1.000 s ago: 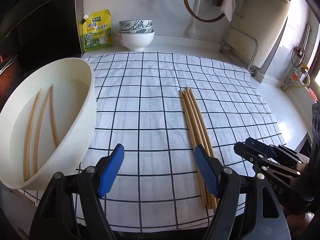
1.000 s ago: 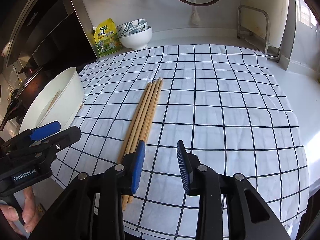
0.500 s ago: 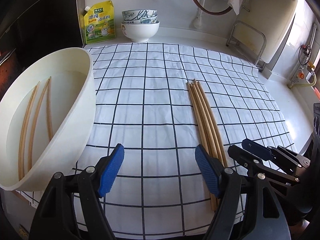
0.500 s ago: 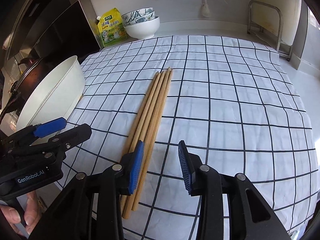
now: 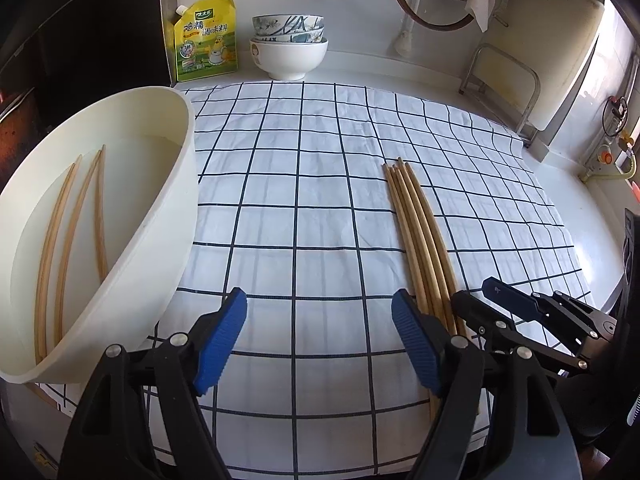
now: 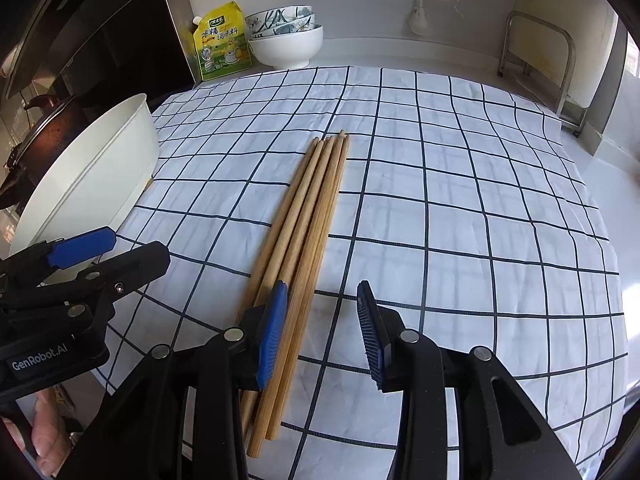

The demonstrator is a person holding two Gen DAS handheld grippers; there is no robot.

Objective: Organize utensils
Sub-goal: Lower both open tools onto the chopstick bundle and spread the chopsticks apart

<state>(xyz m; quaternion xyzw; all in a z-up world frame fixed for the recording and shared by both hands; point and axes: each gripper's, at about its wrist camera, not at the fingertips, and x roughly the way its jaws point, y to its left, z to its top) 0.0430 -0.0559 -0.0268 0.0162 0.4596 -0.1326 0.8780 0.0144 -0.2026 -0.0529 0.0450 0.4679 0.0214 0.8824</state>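
Right wrist view shows the checked cloth (image 6: 440,184) covering the counter, with the white tub (image 6: 92,184) at its left edge. Left wrist view shows three chopsticks lying inside that tub (image 5: 160,240). The loose bundle (image 6: 308,216) of about five chopsticks lies on the cloth, long axis running away from the camera, thick ends nearest, tips toward the stacked bowls (image 6: 286,40) at the back wall. The right gripper (image 6: 324,336) stands narrowly open and holds nothing; its left pad sits over the near end of the bundle, so most sticks lie just left of the gap, not between the pads (whether that pad touches wood cannot be told). The left gripper (image 5: 318,340) stands wide and empty over bare cloth, between tub and bundle, with the bundle passing just beside its right finger. Judged from this layout, the right gripper is the nearer tool for the pick: it needs a small shift to its left to straddle a stick across the long axis, while the tub lies well apart to the left.
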